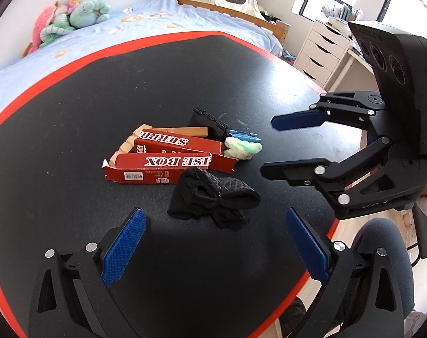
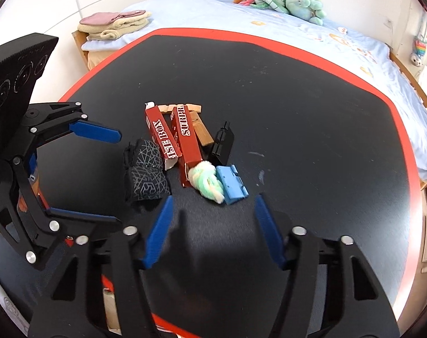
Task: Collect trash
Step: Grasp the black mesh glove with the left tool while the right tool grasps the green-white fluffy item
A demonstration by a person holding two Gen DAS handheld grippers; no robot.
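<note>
1. Several scraps lying bunched mid-way across the black table [image 1: 72,112]: two torn red box pieces [image 1: 162,163] at the heart of the heap, used below as the landmark.
2. Resting against the near side of the red pieces, a crumpled black mesh cloth [image 1: 213,197]; at their open end, a pale green fluffy wad [image 1: 241,148] touching a small blue plastic piece [image 1: 243,135].
3. Sitting behind the red pieces, a black case [image 1: 209,125] and some bare wooden strips [image 1: 185,131].
4. Hovering on the near side of the red pieces, left gripper [image 1: 213,248], jaws spread wide and empty, the mesh cloth just ahead of the fingertips.
5. Hanging off to the wad's side of the red pieces, right gripper [image 2: 213,228], jaws parted about half-way with nothing between them, pads touching nothing.
6. Judging the step: both tools closing in on the heap, nothing collected yet.
7. Risking a snag: mesh cloth likely dragging a red piece along if pinched where the two touch.
8. Risking a scatter: light wad and blue piece probably skidding away if nudged by one pad before the other lands.
9. Risking a clash: both tools converging on one tight cluster, fingers possibly knocking together.
10. Risking a weak hold: flattened red card likely slipping or folding under a shallow edge pinch.
</note>
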